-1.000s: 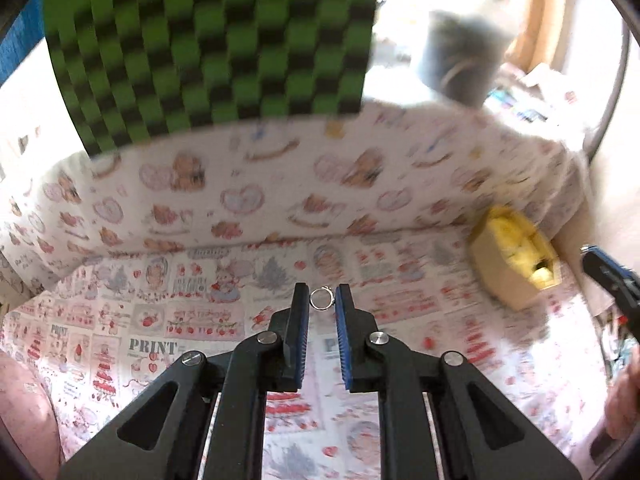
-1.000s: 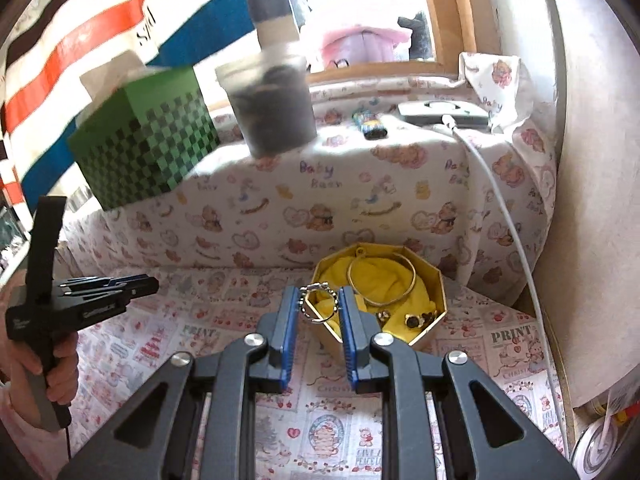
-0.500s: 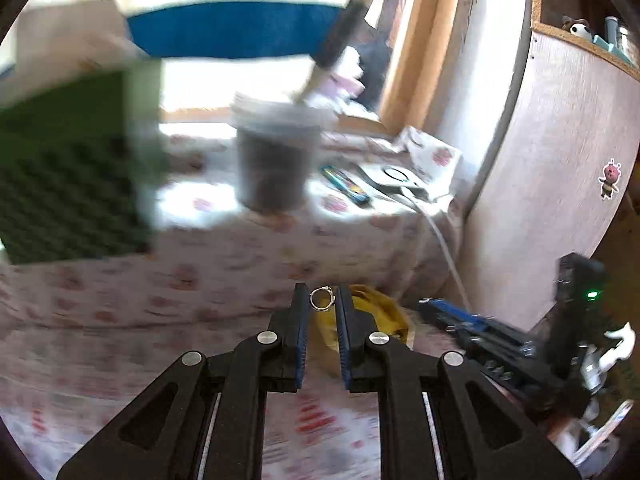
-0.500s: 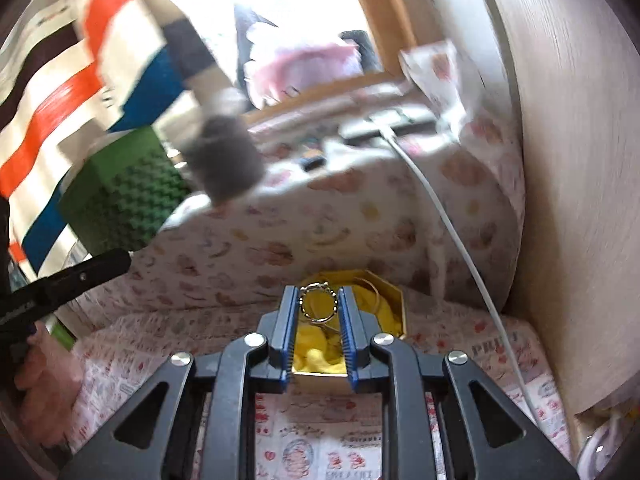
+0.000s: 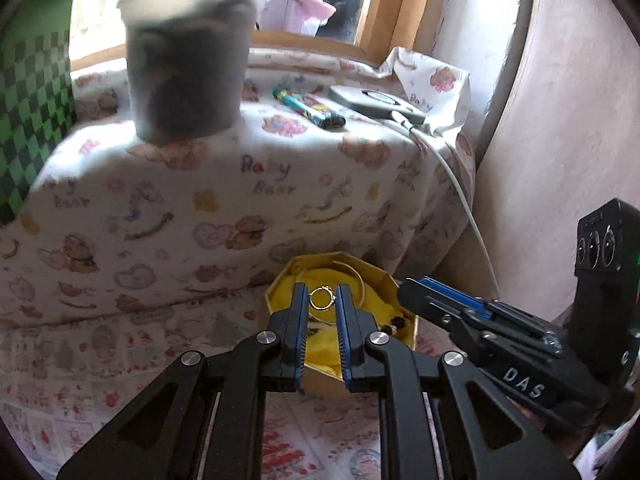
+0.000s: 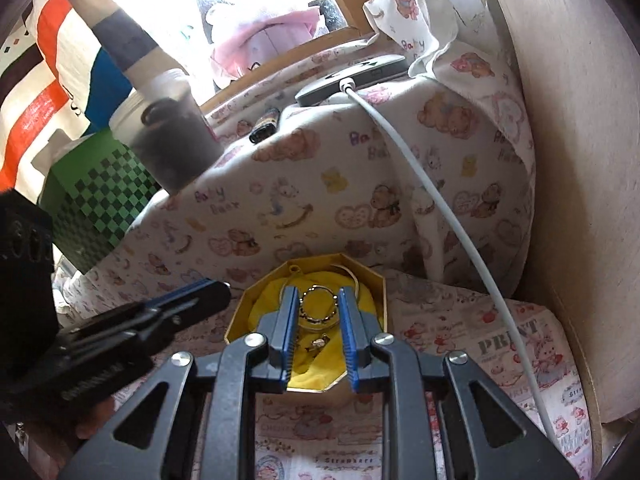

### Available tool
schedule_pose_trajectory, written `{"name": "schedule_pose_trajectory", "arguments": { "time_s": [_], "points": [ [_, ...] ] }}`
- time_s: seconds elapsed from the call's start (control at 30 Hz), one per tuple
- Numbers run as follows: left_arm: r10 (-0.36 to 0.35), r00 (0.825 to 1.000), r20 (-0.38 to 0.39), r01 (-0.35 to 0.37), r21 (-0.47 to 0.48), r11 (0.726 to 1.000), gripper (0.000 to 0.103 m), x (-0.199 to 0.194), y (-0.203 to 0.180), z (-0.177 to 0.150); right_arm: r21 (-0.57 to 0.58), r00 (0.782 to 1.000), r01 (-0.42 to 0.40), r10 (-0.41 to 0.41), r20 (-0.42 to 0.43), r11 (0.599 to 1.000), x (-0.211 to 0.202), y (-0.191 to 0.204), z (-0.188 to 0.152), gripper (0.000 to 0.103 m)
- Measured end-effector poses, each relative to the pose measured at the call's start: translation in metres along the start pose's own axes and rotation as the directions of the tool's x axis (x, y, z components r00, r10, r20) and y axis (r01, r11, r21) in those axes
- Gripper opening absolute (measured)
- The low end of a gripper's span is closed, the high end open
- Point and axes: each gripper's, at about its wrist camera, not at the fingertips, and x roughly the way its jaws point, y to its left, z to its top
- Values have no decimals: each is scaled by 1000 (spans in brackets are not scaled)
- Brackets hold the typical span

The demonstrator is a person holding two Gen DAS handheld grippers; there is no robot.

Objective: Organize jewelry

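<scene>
Blue ribbed pads line the black fingers of both grippers, and each pair is nipped in on a piece of jewellery. The left gripper (image 5: pixel 323 298) pinches a thin gold ring (image 5: pixel 322 298) with a small setting on top, held upright at the fingertips. The right gripper (image 6: pixel 319 306) pinches a larger ring (image 6: pixel 318 306) of beaded silver metal, also upright between its pads. Both tools tilt downward and hang just over the box (image 6: pixel 379 292), an eight-sided gold-walled carton lined with crumpled yellow cloth (image 6: pixel 316 364). In the box lie a thin gold bangle (image 5: pixel 360 280), partly hidden by the fingers, and a few small pieces too tiny to name. From the left camera the right gripper comes in from the right edge, a hand under it mostly cut off; from the right camera the left gripper comes in from the left. The box sits on a printed paper sheet (image 6: pixel 516 344) at the foot of a raised ledge draped in soft bear-print fabric (image 5: pixel 168 200). On the ledge stand a blurred dark tub (image 5: pixel 184 68) with a white rim, a green checked carton (image 5: pixel 28 120), a small dark tube (image 5: pixel 310 106), and a flat grey device (image 5: pixel 378 104) with a white cable (image 6: pixel 432 200) trailing down.
</scene>
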Motion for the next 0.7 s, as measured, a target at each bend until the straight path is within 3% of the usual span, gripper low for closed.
{"name": "schedule_pose_trajectory", "arguments": {
  "time_s": [0.27,0.43,0.57,0.63,0.7],
  "points": [
    [-29,996,81,30,-12,999,34,-22,5,8,-11,999,-16,17,34,1000,-10,-1,2,25],
    [21,990,139,-22,3,1000,41,-51,5,9,1,996,-16,16,83,1000,-24,0,6,40],
    [88,969,232,-99,34,994,52,-88,4,5,-45,988,6,1,156,999,-43,13,6,50],
    [126,949,288,-149,57,987,61,-110,3,2,-71,976,58,-42,214,996,-56,25,4,52],
    [164,925,343,-189,41,981,70,-129,6,-1,-95,967,59,-34,251,994,-65,36,3,56]
  ]
}}
